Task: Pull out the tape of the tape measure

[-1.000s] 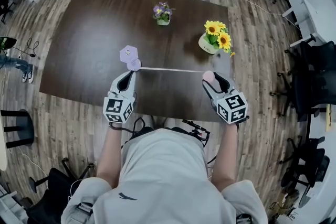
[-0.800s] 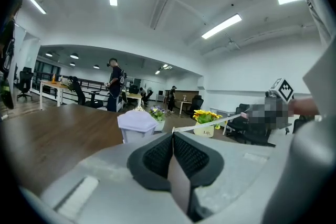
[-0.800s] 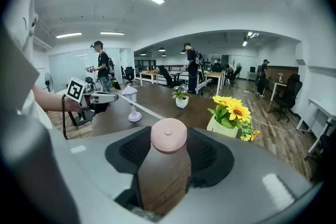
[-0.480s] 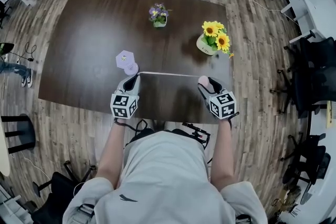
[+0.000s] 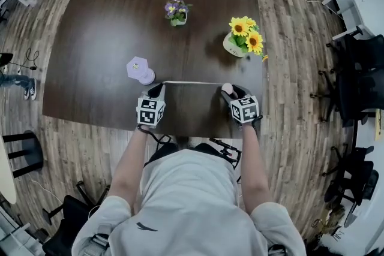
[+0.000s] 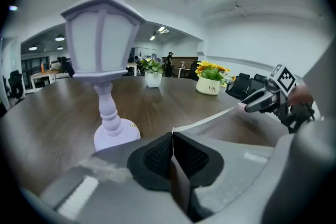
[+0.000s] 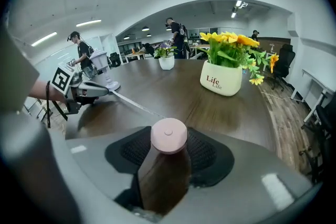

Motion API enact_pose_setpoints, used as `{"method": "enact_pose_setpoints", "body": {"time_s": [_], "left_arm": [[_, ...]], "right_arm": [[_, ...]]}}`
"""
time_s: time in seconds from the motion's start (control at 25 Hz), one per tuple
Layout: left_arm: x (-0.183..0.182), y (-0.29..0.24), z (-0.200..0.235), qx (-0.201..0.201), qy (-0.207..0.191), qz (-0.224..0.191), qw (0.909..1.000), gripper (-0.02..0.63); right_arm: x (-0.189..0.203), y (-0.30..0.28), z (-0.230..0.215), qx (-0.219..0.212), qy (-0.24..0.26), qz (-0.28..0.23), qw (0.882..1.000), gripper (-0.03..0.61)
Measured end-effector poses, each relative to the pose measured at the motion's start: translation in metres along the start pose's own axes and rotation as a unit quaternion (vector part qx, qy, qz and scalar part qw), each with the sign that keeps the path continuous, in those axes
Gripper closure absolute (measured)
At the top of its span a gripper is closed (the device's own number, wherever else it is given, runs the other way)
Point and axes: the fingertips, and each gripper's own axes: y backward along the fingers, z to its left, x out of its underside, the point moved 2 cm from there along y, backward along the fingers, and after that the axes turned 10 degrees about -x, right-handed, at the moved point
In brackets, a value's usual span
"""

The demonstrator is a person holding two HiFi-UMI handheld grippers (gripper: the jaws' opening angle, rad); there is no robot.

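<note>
A small round pink tape measure (image 7: 168, 136) sits clamped between the pads of my right gripper (image 5: 230, 90), near the table's front right. From it a thin pale tape (image 5: 192, 83) runs straight left above the dark table to my left gripper (image 5: 157, 90). That gripper's pads are pressed together on the tape's end (image 6: 174, 129). In the left gripper view the tape (image 6: 210, 118) stretches away to the right gripper (image 6: 265, 98). In the right gripper view the tape (image 7: 134, 104) leads to the left gripper (image 7: 100, 91).
A lilac lantern ornament (image 5: 140, 69) stands just beyond the left gripper. A white pot of sunflowers (image 5: 242, 42) is at the back right, and a small pot of purple flowers (image 5: 175, 12) at the back middle. The table's front edge (image 5: 192, 135) runs just below both grippers.
Both grippers have drawn back toward the table's front edge and closer together. The tape between them now spans a shorter stretch. Both grips are unchanged.
</note>
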Motion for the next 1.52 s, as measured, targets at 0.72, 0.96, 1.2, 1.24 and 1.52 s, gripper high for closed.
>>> {"method": "enact_pose_setpoints", "body": {"time_s": [0.72,0.96,1.2,1.24,1.52], "left_arm": [[0.006,-0.014,-0.006,-0.016,-0.051,0.023,0.9983,0.600],[0.004,-0.013,-0.006,-0.014,-0.037,0.022,0.9990,0.570],[0.003,-0.009,-0.006,-0.011,-0.026,0.018,0.9994,0.551],[0.004,-0.007,-0.006,-0.011,-0.025,0.018,0.9995,0.551],[0.005,0.009,-0.001,-0.015,-0.006,0.000,0.9999,0.551]], "right_arm": [[0.020,-0.019,-0.002,0.013,0.008,0.029,0.999,0.362],[0.020,-0.020,-0.001,0.012,0.008,0.033,0.999,0.359],[0.020,-0.020,0.001,0.018,0.006,0.035,0.999,0.360],[0.020,-0.020,0.002,0.018,0.007,0.037,0.999,0.355],[0.010,-0.007,0.008,0.035,0.019,0.006,0.999,0.311]]}}
